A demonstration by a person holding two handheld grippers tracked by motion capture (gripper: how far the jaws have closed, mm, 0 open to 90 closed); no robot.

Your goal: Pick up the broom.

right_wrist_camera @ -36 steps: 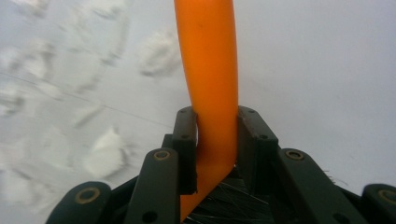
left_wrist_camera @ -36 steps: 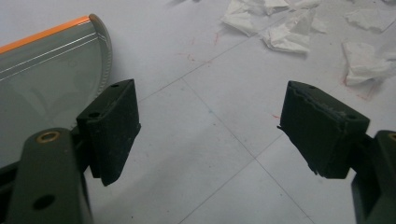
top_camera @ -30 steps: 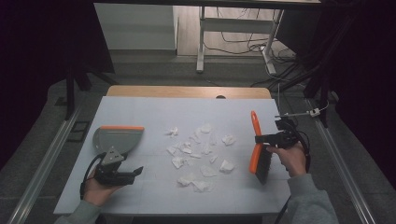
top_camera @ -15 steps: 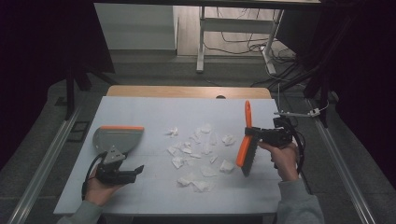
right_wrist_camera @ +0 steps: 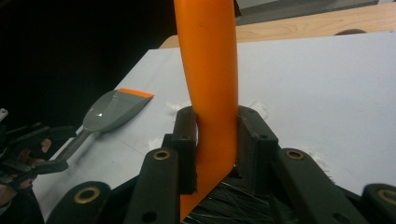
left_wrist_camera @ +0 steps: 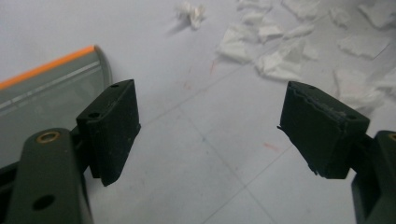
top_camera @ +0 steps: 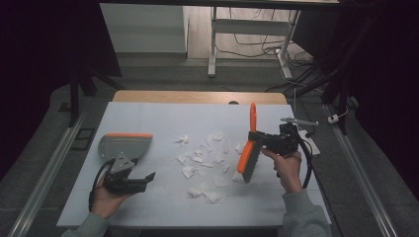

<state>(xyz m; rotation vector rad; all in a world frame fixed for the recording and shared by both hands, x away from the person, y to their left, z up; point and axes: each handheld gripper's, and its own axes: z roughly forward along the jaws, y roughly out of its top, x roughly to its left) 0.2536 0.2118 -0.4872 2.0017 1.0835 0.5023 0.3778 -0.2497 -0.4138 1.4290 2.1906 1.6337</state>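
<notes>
A pale grey surface [top_camera: 148, 118] under bright light, dark room all around, cables on the floor beyond. Torn paper scraps [top_camera: 205, 158] lie scattered mid-surface. The right claw [top_camera: 258, 139] clamps the orange brush [top_camera: 246, 155], bristles down at the scraps' right edge. The left claw [top_camera: 143, 178] gapes wide, holding nothing, just beside the grey dustpan [top_camera: 123, 145].
</notes>
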